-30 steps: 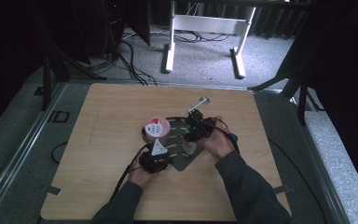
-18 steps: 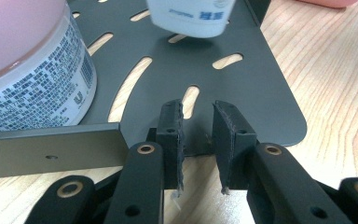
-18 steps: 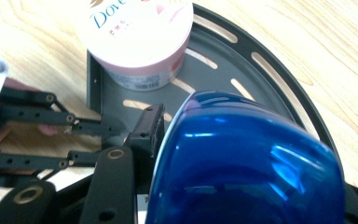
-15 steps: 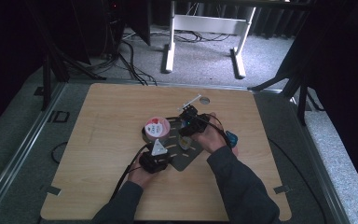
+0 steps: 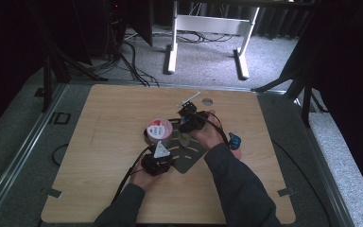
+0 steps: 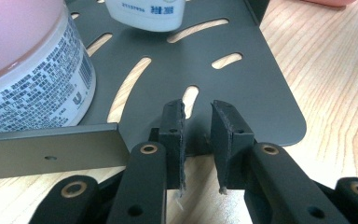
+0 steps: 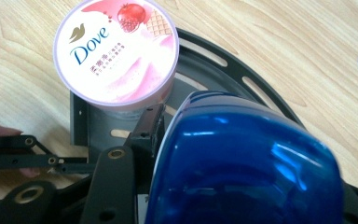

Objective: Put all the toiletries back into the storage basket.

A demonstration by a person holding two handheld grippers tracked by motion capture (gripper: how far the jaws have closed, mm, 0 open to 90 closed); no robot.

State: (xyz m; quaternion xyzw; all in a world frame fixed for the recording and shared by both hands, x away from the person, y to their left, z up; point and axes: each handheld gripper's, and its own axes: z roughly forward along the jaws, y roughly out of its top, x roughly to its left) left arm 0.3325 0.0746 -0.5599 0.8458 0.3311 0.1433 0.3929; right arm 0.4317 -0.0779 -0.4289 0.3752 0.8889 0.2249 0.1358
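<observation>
— What do my right tongs have?

— They grip a shiny blue cap. It sits right against the one jaw I can see. The cap hides the other jaw. From above, the right tongs are over the far side of the dark metal plate.

— And my left tongs?

— They are open just a little and hold nothing. Their tips rest at the near edge of the dark metal plate, which lies flat on the wooden table.

— Where is the pink tub?

— The pink tub stands upright on the plate, just past the cap. Its lid says Dove. Through the left tongs' camera the pink tub is close on the left, and a white bottle stands farther back on the plate.

— Anything else on the table?

— A small white stick lies near the far edge, beside a round hole
</observation>
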